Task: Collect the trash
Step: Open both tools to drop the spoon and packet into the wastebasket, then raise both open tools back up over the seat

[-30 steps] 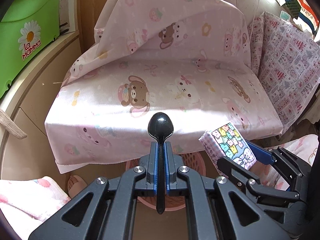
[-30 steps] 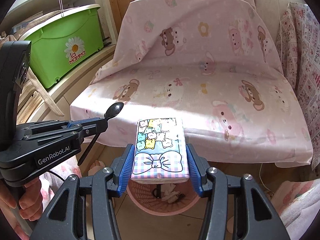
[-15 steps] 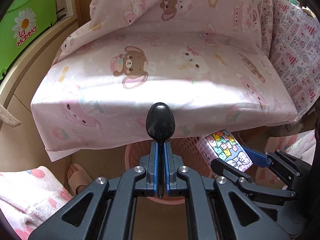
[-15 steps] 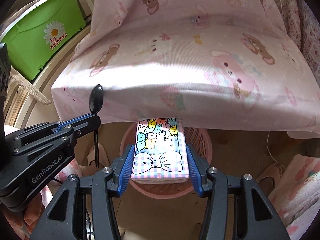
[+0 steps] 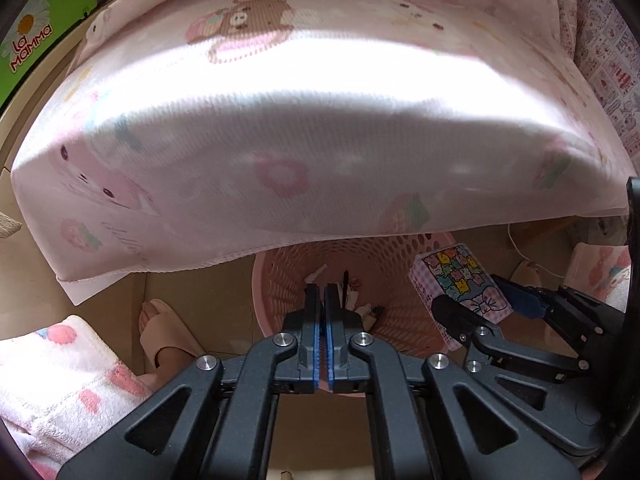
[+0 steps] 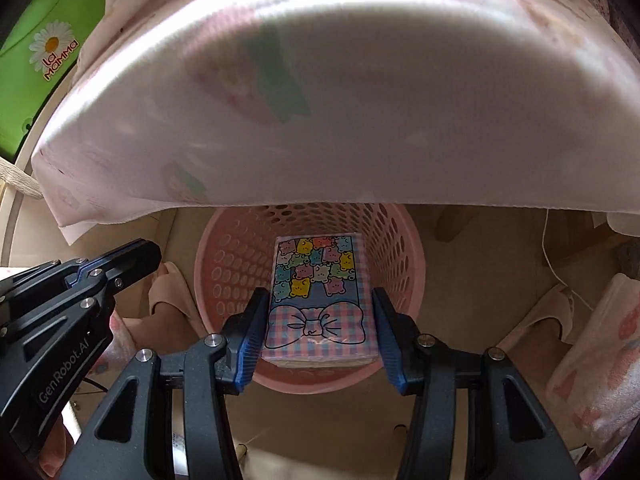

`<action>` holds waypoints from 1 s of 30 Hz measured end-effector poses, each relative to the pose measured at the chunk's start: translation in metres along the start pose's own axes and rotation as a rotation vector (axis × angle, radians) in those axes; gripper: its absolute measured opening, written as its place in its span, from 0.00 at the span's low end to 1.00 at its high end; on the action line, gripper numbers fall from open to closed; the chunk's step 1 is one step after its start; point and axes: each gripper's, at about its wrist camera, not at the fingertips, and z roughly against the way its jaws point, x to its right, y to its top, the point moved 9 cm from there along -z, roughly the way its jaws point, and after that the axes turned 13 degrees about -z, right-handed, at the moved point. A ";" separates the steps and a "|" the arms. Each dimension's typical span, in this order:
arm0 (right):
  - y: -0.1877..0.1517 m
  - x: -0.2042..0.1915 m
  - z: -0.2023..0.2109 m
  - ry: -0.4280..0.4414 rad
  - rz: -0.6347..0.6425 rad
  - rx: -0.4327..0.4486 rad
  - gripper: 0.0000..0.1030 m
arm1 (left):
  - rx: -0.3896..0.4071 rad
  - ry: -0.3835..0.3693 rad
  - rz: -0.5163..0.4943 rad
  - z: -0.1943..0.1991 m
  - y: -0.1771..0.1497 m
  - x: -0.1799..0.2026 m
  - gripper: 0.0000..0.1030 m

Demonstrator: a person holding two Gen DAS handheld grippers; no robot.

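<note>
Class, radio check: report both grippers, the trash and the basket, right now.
Left gripper fingers nearly shut, empty. Right gripper shut on tissue pack, over pink basket. Scraps inside basket. Pink cover overhangs basket's far rim.

Pink perforated wastebasket [image 6: 404, 248], upright, partly under the hanging edge of the pink printed cover. Tissue pack [image 6: 318, 300], rectangular, printed with pastel bears above a gingham bow, held flat and face-up directly over the basket's mouth. Black spoon [image 5: 344, 286] lies inside the basket, handle standing near-upright among white crumpled scraps [image 5: 362, 308] at the bottom.
</note>
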 end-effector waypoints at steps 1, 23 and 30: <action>0.001 0.002 -0.007 -0.018 0.009 -0.001 0.52 | -0.013 0.002 -0.006 -0.006 -0.001 0.001 0.02; -0.016 0.031 -0.069 -0.065 -0.089 -0.092 0.53 | -0.231 -0.014 -0.027 -0.086 -0.040 0.003 0.05; -0.014 0.031 -0.060 -0.071 -0.089 -0.060 0.68 | -0.221 -0.010 -0.011 -0.080 -0.039 0.001 0.26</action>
